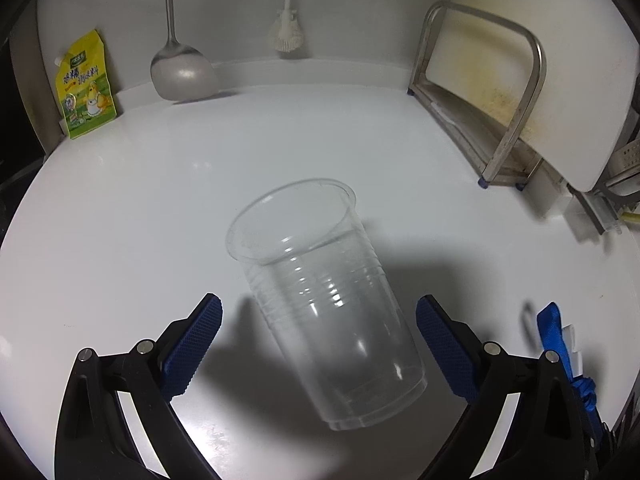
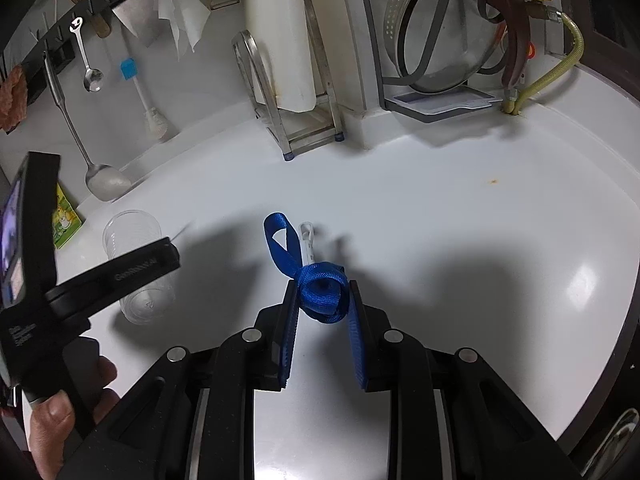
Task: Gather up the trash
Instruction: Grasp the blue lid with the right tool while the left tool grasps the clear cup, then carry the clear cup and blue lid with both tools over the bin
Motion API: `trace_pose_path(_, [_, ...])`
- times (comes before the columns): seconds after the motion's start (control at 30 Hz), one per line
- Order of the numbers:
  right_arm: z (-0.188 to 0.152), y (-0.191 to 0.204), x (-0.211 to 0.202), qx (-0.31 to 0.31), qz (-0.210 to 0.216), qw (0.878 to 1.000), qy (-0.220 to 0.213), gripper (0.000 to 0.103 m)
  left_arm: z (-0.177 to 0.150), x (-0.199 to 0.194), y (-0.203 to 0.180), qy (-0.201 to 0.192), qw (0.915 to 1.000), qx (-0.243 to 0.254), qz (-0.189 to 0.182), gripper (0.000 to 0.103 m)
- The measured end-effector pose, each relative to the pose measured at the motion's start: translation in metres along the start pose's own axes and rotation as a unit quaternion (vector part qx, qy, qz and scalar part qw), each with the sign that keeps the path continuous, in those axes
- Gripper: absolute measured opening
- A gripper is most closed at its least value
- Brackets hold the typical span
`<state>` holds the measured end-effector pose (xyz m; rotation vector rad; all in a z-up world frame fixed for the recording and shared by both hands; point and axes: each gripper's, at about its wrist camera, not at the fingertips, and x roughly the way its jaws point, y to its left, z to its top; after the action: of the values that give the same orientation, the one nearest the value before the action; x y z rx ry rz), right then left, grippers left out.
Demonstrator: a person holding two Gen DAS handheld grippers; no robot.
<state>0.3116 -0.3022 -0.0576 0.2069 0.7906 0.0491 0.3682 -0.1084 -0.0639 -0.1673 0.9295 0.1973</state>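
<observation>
Site: white kitchen counter (image 2: 440, 208), backed by a cutting-board rack (image 1: 516, 120), with a ladle (image 1: 182, 72) and a yellow seasoning pouch (image 1: 86, 84) at the wall.

Left gripper (image 1: 319, 338): fingers spread wide, one either side of the clear plastic cup (image 1: 320, 300); neither pad touches the cup wall, so nothing is held.

Right gripper (image 2: 322, 300): fingers drawn in on a bundled blue lanyard (image 2: 322, 292), gripped at the tips. A loop and a white clip (image 2: 307, 240) trail forward over the counter.

Task item, location: the cup sits on the counter between the left fingers, its mouth away from the camera. It looks tilted in the left wrist view, though lens distortion may account for that.

Container contents: the cup appears empty; faint residue or scuffing shows on the inner wall and base. No bin or bag for the trash is in either view.

Risk 1: thin, ribbed cup wall. In my judgement a hard squeeze would buckle it and pop it out forwards.

Risk 2: an off-centre close would let one pad strike first, tip the light cup and roll it along the counter.

Risk 3: the lanyard is caught only at the fingertips; the hanging loop could snag or drag the bundle loose.

Risk 4: the two grippers work near each other; a careless swing could knock the cup.
</observation>
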Motion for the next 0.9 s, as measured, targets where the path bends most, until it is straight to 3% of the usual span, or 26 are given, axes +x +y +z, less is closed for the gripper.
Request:
trace_pose_path(0.23, [-0.001,0.004,0.004,-0.011,-0.002,1.000,0.006,0.023,0.000,0.008,0.000,0.006,1.0000,0.005,0.004,0.062])
trace_pose_path(0.47, [-0.001,0.007,0.004,-0.019,-0.003,1.000,0.006,0.023,-0.001,-0.001,0.011,-0.007,0.9998,0.013,-0.011,0.057])
trace_pose_path(0.77, [-0.002,0.021,-0.012,-0.026,0.010,1.000,-0.014,0.023,-0.014,-0.048,0.041,-0.070,0.9959,0.057,-0.007,0.053])
trace_pose_path(0.9, [-0.009,0.036,-0.023,-0.046,0.014,0.999,-0.026,0.023,-0.019,-0.067,0.058,-0.087,0.9934,0.069,-0.030,0.053])
